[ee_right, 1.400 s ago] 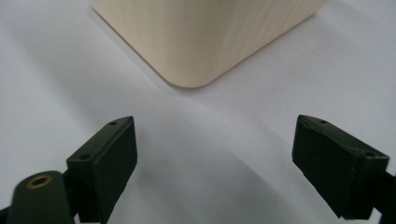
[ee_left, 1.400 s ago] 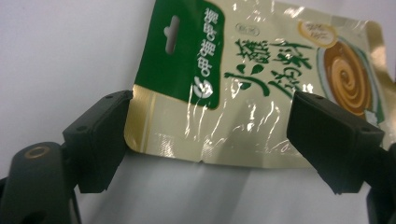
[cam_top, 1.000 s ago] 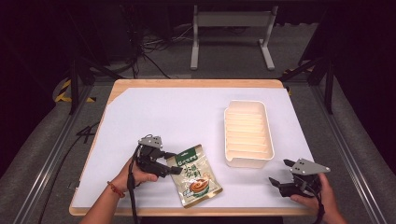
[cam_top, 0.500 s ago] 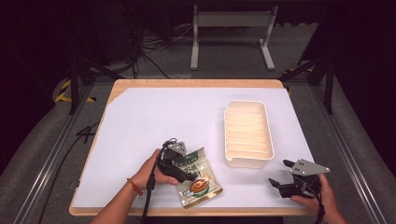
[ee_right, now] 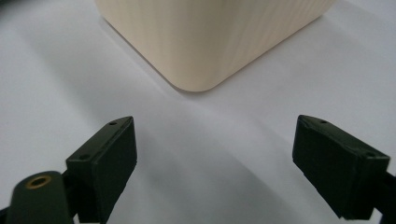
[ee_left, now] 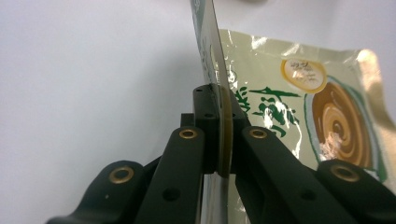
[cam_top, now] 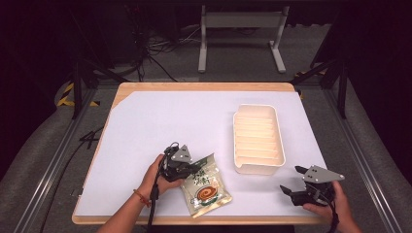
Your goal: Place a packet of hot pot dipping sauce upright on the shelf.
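Since earlier frame, left gripper (cam_top: pixel 187 167) moved onto snack packet (cam_top: pixel 206 187), jaws just closed on its edge; green writing illegible, brown spiral pic. Right gripper (ee_right: pixel 215 163) wide.

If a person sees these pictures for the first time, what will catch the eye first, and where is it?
First is the snack packet with the brown spiral print, near the front edge of the white table, its upper edge pinched in the left gripper, whose jaws have just closed on it. Next is the cream ribbed tray to the right of the middle. The right gripper rests open at the front right corner, apart from the tray.
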The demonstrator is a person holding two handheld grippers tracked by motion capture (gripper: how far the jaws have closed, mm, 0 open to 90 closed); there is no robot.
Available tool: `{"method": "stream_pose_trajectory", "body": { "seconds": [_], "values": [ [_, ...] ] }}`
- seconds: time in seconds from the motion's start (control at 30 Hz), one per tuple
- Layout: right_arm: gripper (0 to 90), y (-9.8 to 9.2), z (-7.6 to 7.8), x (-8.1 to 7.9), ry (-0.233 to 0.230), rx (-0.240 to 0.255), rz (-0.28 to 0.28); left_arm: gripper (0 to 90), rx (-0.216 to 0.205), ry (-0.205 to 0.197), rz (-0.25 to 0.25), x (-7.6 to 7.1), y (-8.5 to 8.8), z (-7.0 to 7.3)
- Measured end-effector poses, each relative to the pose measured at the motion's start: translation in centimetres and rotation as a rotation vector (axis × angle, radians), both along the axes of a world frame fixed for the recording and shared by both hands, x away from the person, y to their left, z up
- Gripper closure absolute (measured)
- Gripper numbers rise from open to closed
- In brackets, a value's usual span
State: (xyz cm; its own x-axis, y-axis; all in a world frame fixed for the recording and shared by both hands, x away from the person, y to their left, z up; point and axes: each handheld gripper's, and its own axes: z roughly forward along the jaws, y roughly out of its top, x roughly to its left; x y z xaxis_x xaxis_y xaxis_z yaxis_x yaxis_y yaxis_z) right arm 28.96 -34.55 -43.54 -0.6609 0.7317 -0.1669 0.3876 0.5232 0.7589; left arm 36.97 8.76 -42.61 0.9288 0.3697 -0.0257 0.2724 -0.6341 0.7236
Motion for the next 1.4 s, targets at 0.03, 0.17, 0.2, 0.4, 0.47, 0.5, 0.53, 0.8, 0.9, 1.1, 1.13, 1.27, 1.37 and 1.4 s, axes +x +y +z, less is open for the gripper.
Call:
{"method": "stream_pose_trajectory", "body": {
  "seconds": [0.03,0.17,0.2,0.4,0.47,0.5,0.53,0.8,0.9,1.1,1.13,1.27,1.37,1.4],
  "values": [
    [14.5,0.0,0.0,0.0,-0.001,0.0,0.001,89.5,-0.012,-0.021,-0.002,-0.1,0.1,0.3],
    [14.5,-0.1,0.0,0.1,0.001,0.012,0.001,89.6,-0.074,-0.104,0.027,-0.7,0.5,2.0],
    [14.5,-0.1,0.0,0.0,0.002,0.014,0.002,89.5,-0.08,-0.121,0.038,-0.8,0.6,2.4],
    [14.5,-0.1,-0.1,0.1,0.007,0.013,0.0,89.6,-0.141,-0.229,0.063,-1.7,1.3,5.2],
    [14.5,-0.1,-0.1,0.1,0.007,0.011,0.002,89.6,-0.145,-0.252,0.064,-1.7,1.2,5.7],
    [14.5,-0.1,0.0,0.0,0.006,0.011,0.002,89.6,-0.148,-0.255,0.061,-1.6,1.1,5.9],
    [14.5,-0.1,0.0,0.0,0.001,0.011,0.002,89.5,-0.145,-0.266,0.059,-1.5,0.9,6.1],
    [14.5,-0.2,0.0,0.0,0.002,0.017,-0.003,89.6,-0.127,-0.307,0.061,-1.0,-0.3,7.5],
    [14.5,-0.2,0.0,0.0,0.002,0.018,0.0,89.6,-0.13,-0.312,0.074,-0.2,-0.5,8.0],
    [14.5,-0.2,0.1,0.0,0.003,0.017,-0.001,89.6,-0.176,-0.345,0.086,1.1,-1.0,9.5],
    [14.5,-0.2,0.1,0.0,0.003,0.018,0.0,89.6,-0.176,-0.353,0.083,1.2,-1.1,9.8],
    [14.5,-0.3,0.0,0.1,0.003,0.022,-0.003,89.6,-0.179,-0.371,0.067,1.5,-2.1,10.8],
    [14.5,-0.2,0.1,0.0,0.002,0.018,0.001,89.6,-0.208,-0.377,0.047,1.7,-2.9,11.7],
    [14.5,-0.2,0.1,0.0,0.004,0.018,0.001,89.6,-0.217,-0.374,0.041,1.7,-3.1,11.9]
  ]
}}
